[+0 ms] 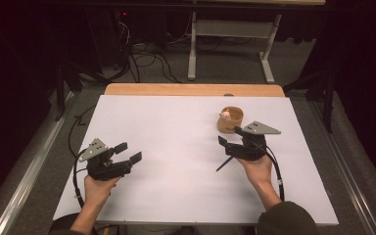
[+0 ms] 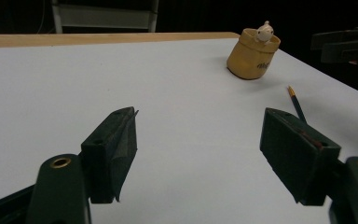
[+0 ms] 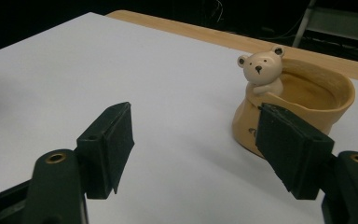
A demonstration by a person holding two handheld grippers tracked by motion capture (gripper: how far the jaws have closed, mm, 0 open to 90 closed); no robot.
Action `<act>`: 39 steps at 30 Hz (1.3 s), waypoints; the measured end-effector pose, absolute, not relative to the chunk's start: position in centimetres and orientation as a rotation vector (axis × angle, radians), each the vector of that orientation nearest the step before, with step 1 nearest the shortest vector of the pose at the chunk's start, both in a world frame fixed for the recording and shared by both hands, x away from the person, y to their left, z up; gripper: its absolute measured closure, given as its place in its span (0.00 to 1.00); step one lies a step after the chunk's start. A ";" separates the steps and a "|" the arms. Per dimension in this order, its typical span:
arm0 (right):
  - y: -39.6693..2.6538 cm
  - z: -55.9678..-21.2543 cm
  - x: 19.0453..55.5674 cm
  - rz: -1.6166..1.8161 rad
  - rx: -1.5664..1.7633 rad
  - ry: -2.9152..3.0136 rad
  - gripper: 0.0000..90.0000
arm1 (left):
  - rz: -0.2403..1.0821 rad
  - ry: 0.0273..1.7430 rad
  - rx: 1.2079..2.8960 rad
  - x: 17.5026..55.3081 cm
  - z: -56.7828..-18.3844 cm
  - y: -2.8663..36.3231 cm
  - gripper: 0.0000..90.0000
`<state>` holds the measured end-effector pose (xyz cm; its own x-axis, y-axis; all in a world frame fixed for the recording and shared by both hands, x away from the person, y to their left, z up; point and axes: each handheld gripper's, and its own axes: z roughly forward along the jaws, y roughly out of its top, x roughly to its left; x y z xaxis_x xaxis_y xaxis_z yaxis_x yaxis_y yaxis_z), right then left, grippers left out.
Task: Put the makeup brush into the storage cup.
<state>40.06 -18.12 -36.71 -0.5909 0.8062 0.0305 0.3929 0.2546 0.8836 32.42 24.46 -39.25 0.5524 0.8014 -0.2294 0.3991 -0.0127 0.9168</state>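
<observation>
Tools [image 1: 129,152] [image 1: 228,136] both wide open, empty, right beside bear pot [image 1: 230,120], paintbrush [image 2: 297,103] nearby

Squat tan ceramic pot [image 3: 303,100] with small cream bear figure [image 3: 262,71] on its rim, upright, apparently empty, on white tabletop [image 1: 176,147]; thin dark paintbrush [image 2: 297,105] lying flat nearby.

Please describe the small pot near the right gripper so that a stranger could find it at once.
On the white table, look toward the far right, just beyond the right gripper. There stands a tan pot. A small cream bear on its rim sets it apart.
</observation>
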 end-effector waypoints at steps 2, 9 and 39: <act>-18.2 -36.7 40.1 1.278 1.094 2.105 0.33 | 0.432 1.033 1.628 32.4 -39.3 24.5 0.31; -18.3 -36.4 40.1 1.243 1.108 2.121 0.33 | 0.431 1.033 1.627 32.4 -39.3 24.5 0.31; -18.4 -34.9 40.9 1.050 1.237 2.244 0.34 | 0.459 1.001 1.637 32.3 -39.2 24.3 0.30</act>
<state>40.94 -18.38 -34.91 -0.5463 0.8370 0.0324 0.5611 0.3370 0.7560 32.26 24.27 -39.19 0.5665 0.7998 -0.1984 0.3722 -0.0335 0.9276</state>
